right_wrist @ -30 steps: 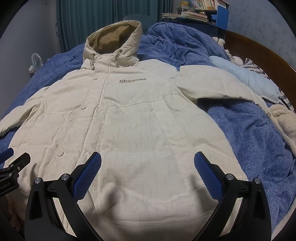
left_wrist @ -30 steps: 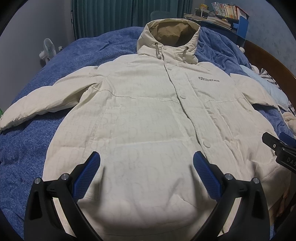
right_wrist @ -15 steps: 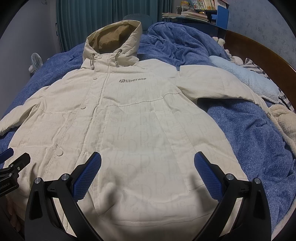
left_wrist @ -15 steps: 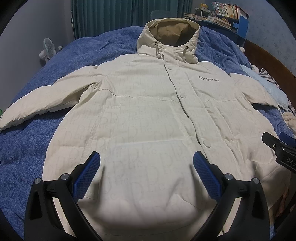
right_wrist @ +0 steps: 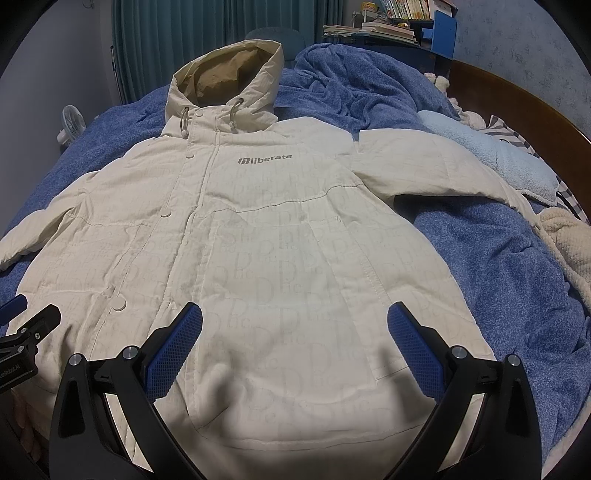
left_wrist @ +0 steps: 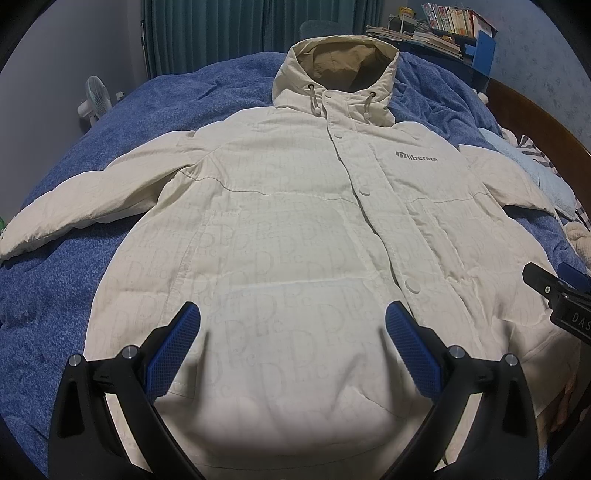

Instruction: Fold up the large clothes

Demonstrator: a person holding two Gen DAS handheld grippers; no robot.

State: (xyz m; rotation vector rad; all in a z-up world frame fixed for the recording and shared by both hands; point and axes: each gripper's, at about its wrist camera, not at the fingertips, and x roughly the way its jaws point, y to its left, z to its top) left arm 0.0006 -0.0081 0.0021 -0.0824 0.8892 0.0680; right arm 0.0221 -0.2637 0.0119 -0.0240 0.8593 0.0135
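A cream hooded jacket [left_wrist: 280,236] lies face up and spread flat on a blue blanket [left_wrist: 59,295] covering a bed. Its front is snapped shut, with the hood [left_wrist: 336,62] at the far end and the hem at the near edge. The hood stands open, showing a tan lining. Two drawcords hang at the collar. Grey lettering reading "liberate" [right_wrist: 266,159] sits on the chest, to the right of the snap line. Both sleeves extend outward: the left sleeve [left_wrist: 81,206] angles toward the near left, and the right sleeve [right_wrist: 436,173] runs toward the right over the blanket.

The left gripper [left_wrist: 291,328] is above the near left part of the jacket. Its jaws are spread wide and hold nothing. The blue pads [left_wrist: 171,347] appear clear of the fabric, though contact cannot be confirmed.

The right gripper [right_wrist: 293,328] is above the near right part of the jacket. Its jaws are likewise wide apart and empty.

Each gripper shows at the edge of the other's view.

A pale blue pillow [right_wrist: 491,151] and a cream knitted throw [right_wrist: 569,243] lie at the right side of the bed. A small white fan [left_wrist: 94,99] stands at the far left. Teal curtains [left_wrist: 207,33] hang behind the bed. A shelf of books [left_wrist: 443,22] stands at the far right.
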